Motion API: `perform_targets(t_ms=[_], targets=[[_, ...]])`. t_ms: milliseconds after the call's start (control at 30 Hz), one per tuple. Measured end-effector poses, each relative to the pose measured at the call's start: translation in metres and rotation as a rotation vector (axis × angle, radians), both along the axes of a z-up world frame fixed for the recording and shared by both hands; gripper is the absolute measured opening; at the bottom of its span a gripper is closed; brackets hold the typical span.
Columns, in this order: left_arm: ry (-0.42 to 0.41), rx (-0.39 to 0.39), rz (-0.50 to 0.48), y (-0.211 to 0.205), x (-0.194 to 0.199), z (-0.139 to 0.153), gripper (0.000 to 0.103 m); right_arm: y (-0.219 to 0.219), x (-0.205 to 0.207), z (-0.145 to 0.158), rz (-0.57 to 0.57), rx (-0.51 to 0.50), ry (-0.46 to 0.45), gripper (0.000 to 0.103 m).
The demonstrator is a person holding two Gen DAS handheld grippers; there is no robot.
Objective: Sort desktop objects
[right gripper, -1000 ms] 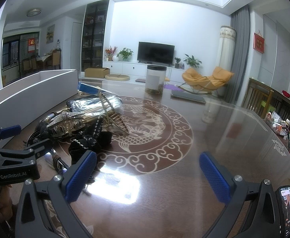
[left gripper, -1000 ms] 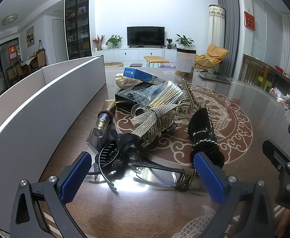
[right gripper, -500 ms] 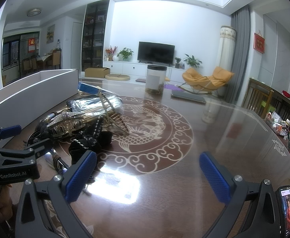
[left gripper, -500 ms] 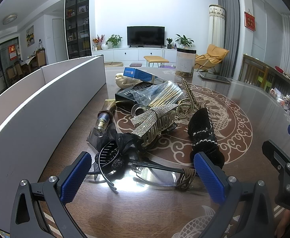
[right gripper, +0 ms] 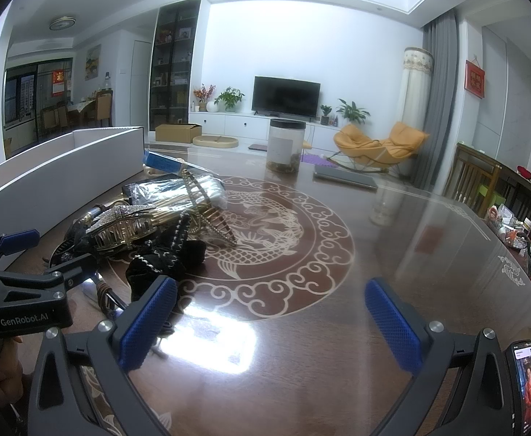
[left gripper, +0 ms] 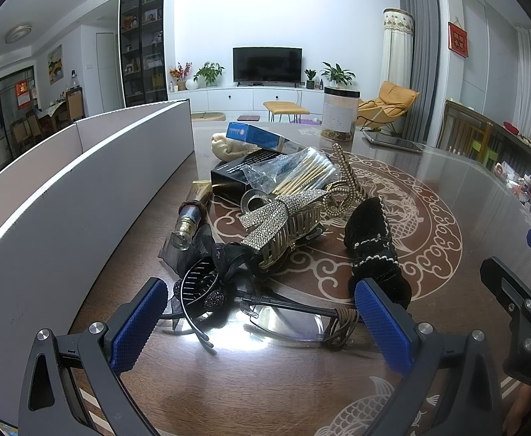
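A: So, where do the two grippers stand?

B: The left gripper [left gripper: 260, 312] sits low over the near edge of the table [left gripper: 483, 196], jaws spread wide with nothing between them. Its blue pads [left gripper: 138, 323] frame the near end of the pile. The right gripper [right gripper: 271, 321] is just as wide and empty, over bare glossy wood to the right of the pile.

A: And the things to be sorted?

B: All heaped on the left part of the table, beside a long white divider box [left gripper: 47, 218]. Nearest the left gripper lie clear glasses [left gripper: 287, 321] with a brown hair tie [left gripper: 341, 328] at one end, and a black headband with a bow [left gripper: 211, 283]. Just behind is a rhinestone claw clip [left gripper: 283, 225] tilted over the heap, with a black velvet scrunchie [left gripper: 371, 243] to its right.

A: Further back?

B: A bag of cotton swabs [left gripper: 302, 174] rests on a black box [left gripper: 232, 178]. A gold comb clip [left gripper: 345, 181] leans against the bag, and a blue carton [left gripper: 258, 136] lies tilted behind. A small glass bottle [left gripper: 189, 221] lies on its side next to the divider.

A: Anything else on the table?

B: A clear jar with a dark lid [right gripper: 286, 145] stands well beyond the pile, a flat grey tablet [right gripper: 345, 180] near it, and a phone [right gripper: 527, 381] shows at the lower right of the right view
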State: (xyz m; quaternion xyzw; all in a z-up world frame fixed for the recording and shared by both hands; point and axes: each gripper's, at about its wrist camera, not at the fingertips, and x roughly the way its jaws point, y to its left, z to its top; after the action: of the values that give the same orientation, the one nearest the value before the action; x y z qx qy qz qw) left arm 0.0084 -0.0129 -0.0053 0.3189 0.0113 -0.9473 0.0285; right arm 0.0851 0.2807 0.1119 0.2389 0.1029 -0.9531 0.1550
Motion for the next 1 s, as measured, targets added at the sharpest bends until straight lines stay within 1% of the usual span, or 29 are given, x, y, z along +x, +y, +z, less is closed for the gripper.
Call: perform_targets(t_ms=[1000], targets=[[-0.003, 0.003, 0.007, 0.0003, 0.0008, -0.0015, 0.103, 0.0004, 0.0001, -0.0003, 0.001, -0.001, 0.000, 0.103]])
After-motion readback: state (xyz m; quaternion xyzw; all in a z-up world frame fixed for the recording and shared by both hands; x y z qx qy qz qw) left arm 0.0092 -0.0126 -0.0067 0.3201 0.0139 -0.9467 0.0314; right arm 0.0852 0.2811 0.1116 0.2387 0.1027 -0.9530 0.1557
